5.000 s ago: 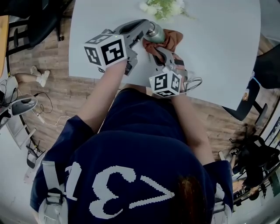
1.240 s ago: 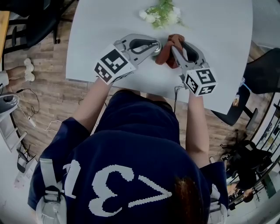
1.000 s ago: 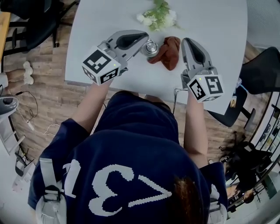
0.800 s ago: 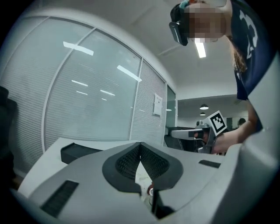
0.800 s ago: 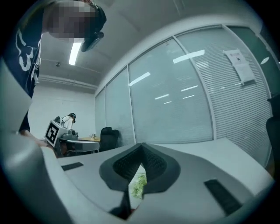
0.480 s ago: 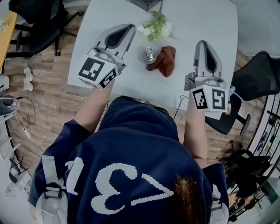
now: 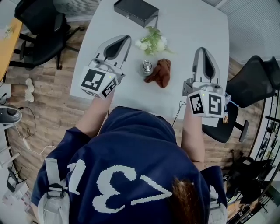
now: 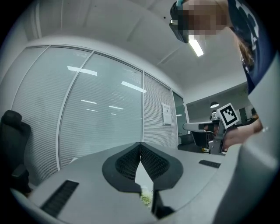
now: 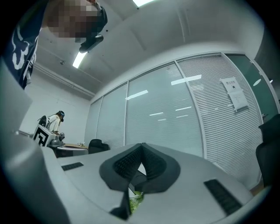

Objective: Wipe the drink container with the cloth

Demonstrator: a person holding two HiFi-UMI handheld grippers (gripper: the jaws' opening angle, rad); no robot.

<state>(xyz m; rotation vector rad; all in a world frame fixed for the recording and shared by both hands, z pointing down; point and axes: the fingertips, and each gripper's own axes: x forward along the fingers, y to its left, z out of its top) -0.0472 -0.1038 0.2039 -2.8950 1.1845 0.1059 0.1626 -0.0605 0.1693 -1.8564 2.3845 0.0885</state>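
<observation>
The person is holding the 2 grippers over the white table point(image 7: 199, 22), 1 on each side of the task's things and touching neither. The left gripper point(image 7: 124, 39) is hanging to the left of the drink container point(image 7: 146, 68). Its own view is showing the jaws pressed together tip to tip, with nothing between them. The right gripper point(image 7: 201, 50) is hanging to the right of the cloth point(image 7: 161, 73), and its jaws are likewise closed tight on nothing. Both grippers are pointing roughly level toward the far side of the room, where glass partitions with blinds are filling their views.

The drink container, a small metal bottle, is standing upright near the middle of the table. The rust-brown cloth is lying crumpled just to its right, its left end reaching toward the bottle's base. A sprig of green leaves with white flowers point(image 7: 152, 41) is lying just beyond the container, and a black box point(image 7: 136, 11) is sitting at the table's far edge.

In the left gripper view the marker cube point(image 8: 228, 114) of the right gripper is showing at the right, with a hand point(image 8: 238, 133) gripping below it. Black office chairs are standing at the left point(image 7: 41, 33) and right point(image 7: 256, 81) of the table on the wooden floor point(image 7: 43, 100).
</observation>
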